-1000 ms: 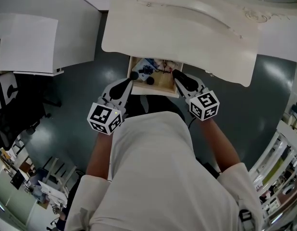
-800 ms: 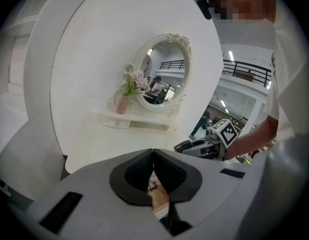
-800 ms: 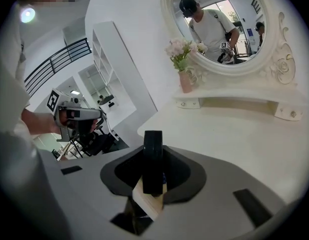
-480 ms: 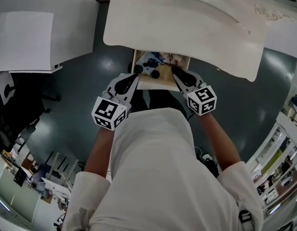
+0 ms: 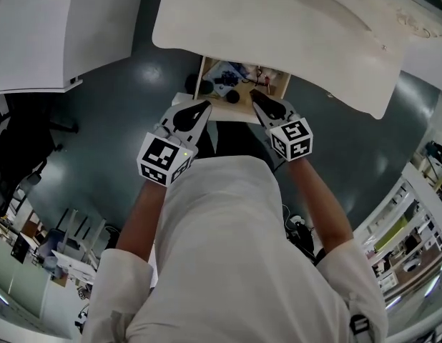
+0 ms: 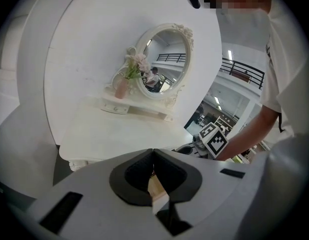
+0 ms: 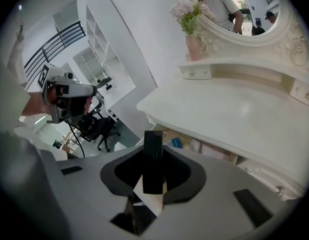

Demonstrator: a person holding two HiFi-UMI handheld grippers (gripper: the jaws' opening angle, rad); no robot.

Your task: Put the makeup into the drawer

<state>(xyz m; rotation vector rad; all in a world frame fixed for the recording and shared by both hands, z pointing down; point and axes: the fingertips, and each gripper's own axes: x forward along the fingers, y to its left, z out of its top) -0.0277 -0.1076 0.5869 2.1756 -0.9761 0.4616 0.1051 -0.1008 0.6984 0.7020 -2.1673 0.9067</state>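
Left claw (image 5: 205, 106), right claw (image 5: 254, 93) — lower, closer together

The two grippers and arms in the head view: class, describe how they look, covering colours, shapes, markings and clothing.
The left gripper and right gripper are pale grey, tapering to black padded jaws. At the rear of each sits a cube, the left cube and right cube, white with black square markers. The person wears a white short-sleeved shirt.

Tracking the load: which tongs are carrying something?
The right tongs, clamped on a slim black makeup item; the left tongs are shut with nothing between them.
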